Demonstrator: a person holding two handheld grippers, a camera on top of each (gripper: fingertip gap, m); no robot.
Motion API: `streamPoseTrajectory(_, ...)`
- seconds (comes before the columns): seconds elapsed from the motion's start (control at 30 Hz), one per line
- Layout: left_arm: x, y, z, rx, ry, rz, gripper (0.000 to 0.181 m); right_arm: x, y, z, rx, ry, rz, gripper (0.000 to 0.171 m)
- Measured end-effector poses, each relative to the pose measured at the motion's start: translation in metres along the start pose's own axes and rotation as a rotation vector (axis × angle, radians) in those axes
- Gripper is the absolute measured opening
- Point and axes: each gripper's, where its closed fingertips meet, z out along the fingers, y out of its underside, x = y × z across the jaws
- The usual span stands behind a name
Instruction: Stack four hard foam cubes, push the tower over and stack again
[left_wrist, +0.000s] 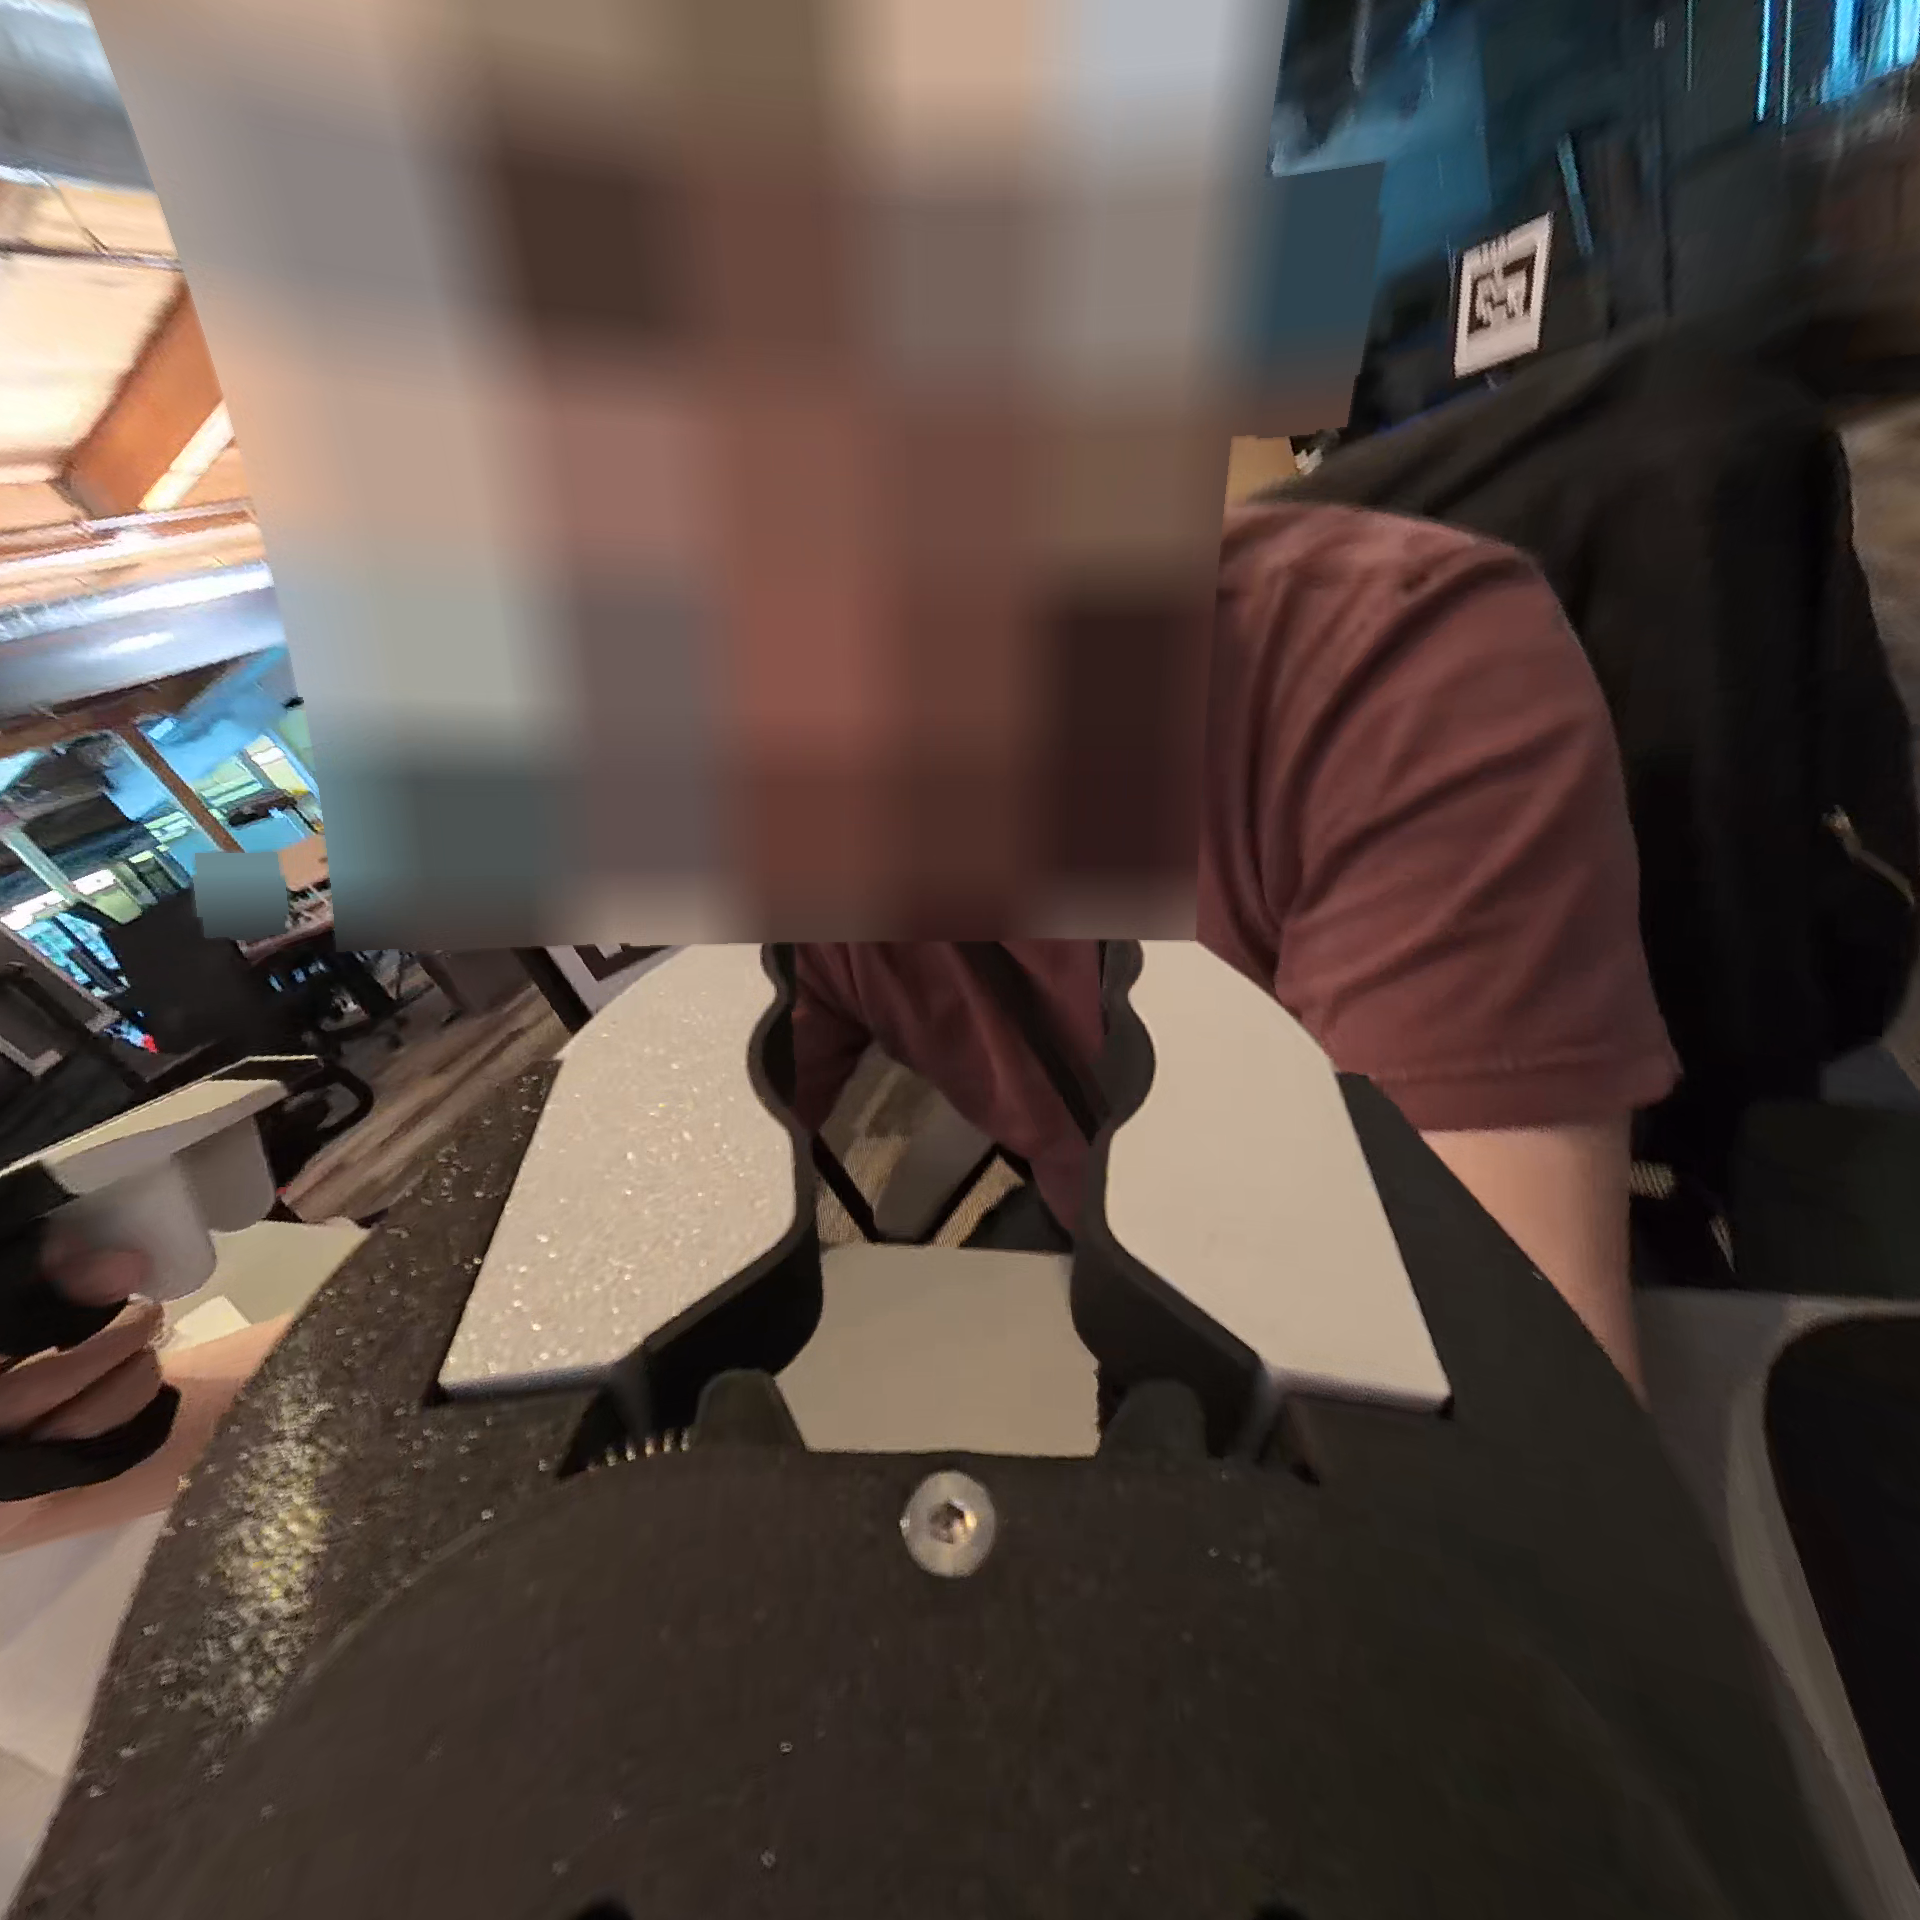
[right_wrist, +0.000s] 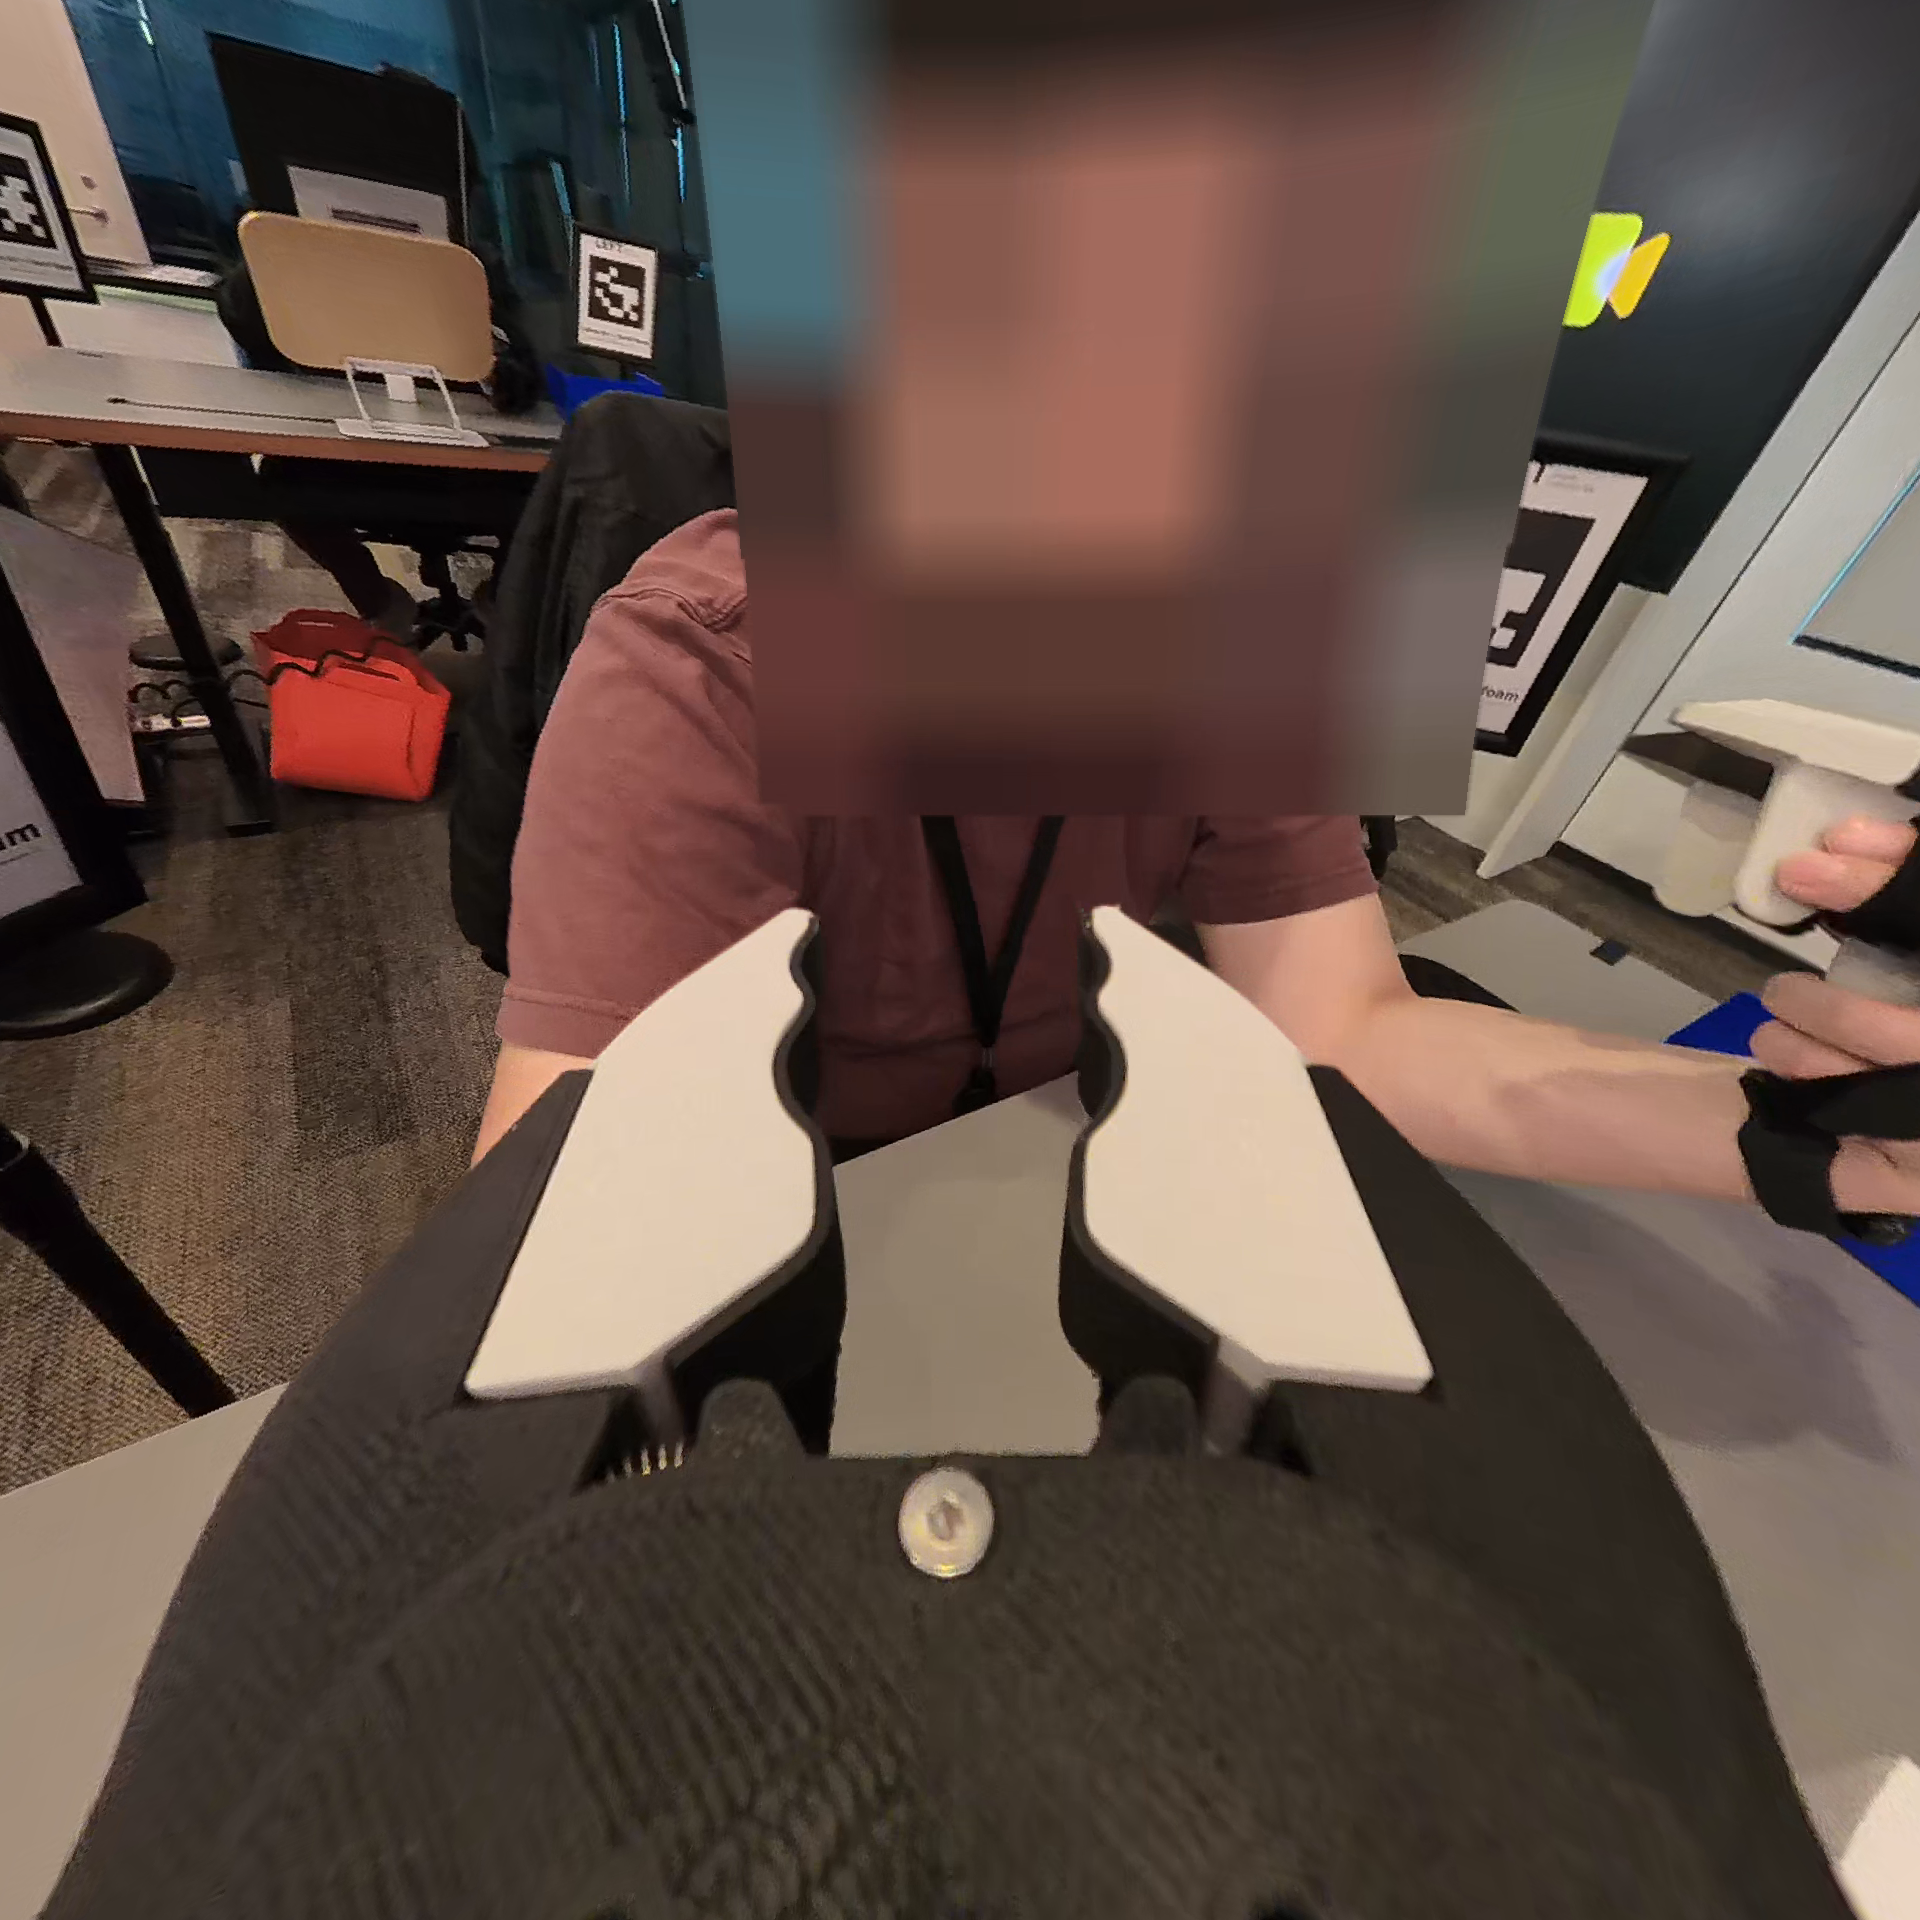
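Observation:
No foam cube shows clearly in either view. My left gripper (left_wrist: 948, 997) is open and empty, raised above the grey table (left_wrist: 935, 1340) and pointing at a seated person in a maroon shirt (left_wrist: 1403, 831). My right gripper (right_wrist: 951, 925) is also open and empty, over the table (right_wrist: 956, 1247) and pointing at the same person (right_wrist: 644, 831). In the right wrist view a blue thing (right_wrist: 1714, 1023) lies on the table at the far right, partly hidden by a gloved hand (right_wrist: 1808, 1153). I cannot tell what it is.
The other gripper's white handle shows at the left edge of the left wrist view (left_wrist: 156, 1195) and at the right edge of the right wrist view (right_wrist: 1797, 790), each held by a hand. A red bag (right_wrist: 353, 707) and desks stand behind, on carpet.

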Motion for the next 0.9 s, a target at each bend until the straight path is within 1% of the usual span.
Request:
streamPoseTrajectory(0.2, 0.0, 0.002, 0.003, -0.004, 0.022, -0.006, 0.057, 0.007, 0.005, 0.0, -0.01, 0.009, 0.039, 0.046)
streamPoseTrajectory(0.4, -0.006, 0.003, 0.0, 0.001, -0.012, -0.022, 0.059, 0.006, 0.007, -0.002, -0.018, 0.026, 0.031, 0.046)
streamPoseTrajectory(0.47, -0.017, 0.007, -0.002, -0.023, -0.081, -0.064, 0.061, 0.009, 0.007, -0.008, -0.007, 0.066, 0.028, 0.046)
streamPoseTrajectory(0.57, -0.048, 0.027, -0.011, -0.118, -0.266, -0.198, 0.065, 0.016, 0.003, -0.023, 0.047, 0.144, 0.018, 0.046)
streamPoseTrajectory(0.63, -0.066, 0.041, -0.018, -0.178, -0.371, -0.251, 0.067, 0.015, -0.001, -0.031, 0.095, 0.163, 0.002, 0.046)
streamPoseTrajectory(0.8, -0.074, 0.042, -0.018, -0.141, -0.358, -0.318, 0.065, -0.012, -0.016, -0.035, 0.196, 0.038, -0.103, 0.044)
streamPoseTrajectory(0.9, -0.074, 0.047, -0.017, -0.165, -0.356, -0.321, 0.063, -0.022, -0.02, -0.034, 0.213, -0.007, -0.146, 0.043)
